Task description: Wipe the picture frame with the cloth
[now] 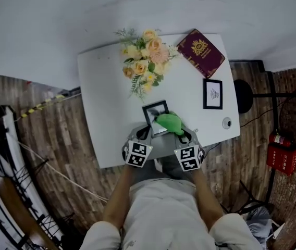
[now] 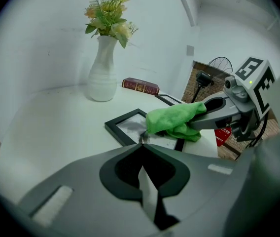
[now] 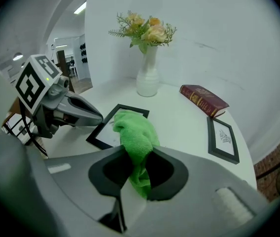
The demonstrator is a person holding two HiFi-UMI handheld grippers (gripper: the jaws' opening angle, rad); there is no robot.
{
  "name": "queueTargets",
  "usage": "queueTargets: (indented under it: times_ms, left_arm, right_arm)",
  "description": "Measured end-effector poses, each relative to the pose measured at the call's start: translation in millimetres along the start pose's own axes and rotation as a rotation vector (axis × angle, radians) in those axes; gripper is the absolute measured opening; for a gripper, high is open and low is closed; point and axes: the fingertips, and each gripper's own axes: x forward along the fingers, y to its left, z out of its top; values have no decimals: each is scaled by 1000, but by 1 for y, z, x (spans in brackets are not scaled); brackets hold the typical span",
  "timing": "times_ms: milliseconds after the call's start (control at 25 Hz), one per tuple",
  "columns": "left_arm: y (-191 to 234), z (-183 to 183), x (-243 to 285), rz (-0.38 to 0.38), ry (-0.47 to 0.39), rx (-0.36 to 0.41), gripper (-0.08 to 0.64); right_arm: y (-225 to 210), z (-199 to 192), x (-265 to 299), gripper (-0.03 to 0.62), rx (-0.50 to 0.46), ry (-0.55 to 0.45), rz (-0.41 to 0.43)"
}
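Wiping: right gripper (image 3: 137, 153) is clamping the cloth (image 3: 135, 131) onto the picture frame (image 1: 152, 112); left gripper (image 2: 142, 142), closed empty, is resting at the frame's near edge. Next, sweeping across the frame.

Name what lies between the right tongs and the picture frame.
A green cloth: the right tongs grip it, and it drapes forward onto the picture frame. The right gripper view shows this.

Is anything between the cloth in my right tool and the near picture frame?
Nothing visible. The green cloth, clamped in the right tool, lies on the picture frame; the left tool is shut at the frame's near edge, beside the cloth.
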Motion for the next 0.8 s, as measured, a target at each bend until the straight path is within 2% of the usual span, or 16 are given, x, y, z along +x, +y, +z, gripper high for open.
queueTargets:
  times_ms: [400, 800]
  left_arm:
    - [-2, 33, -42, 117, -112, -20, 20]
    - [-21, 74, -83, 200, -216, -4, 20]
  right_arm:
    - [-27, 38, -38, 63, -22, -166, 9]
    - [-21, 82, -73, 61, -91, -330, 96]
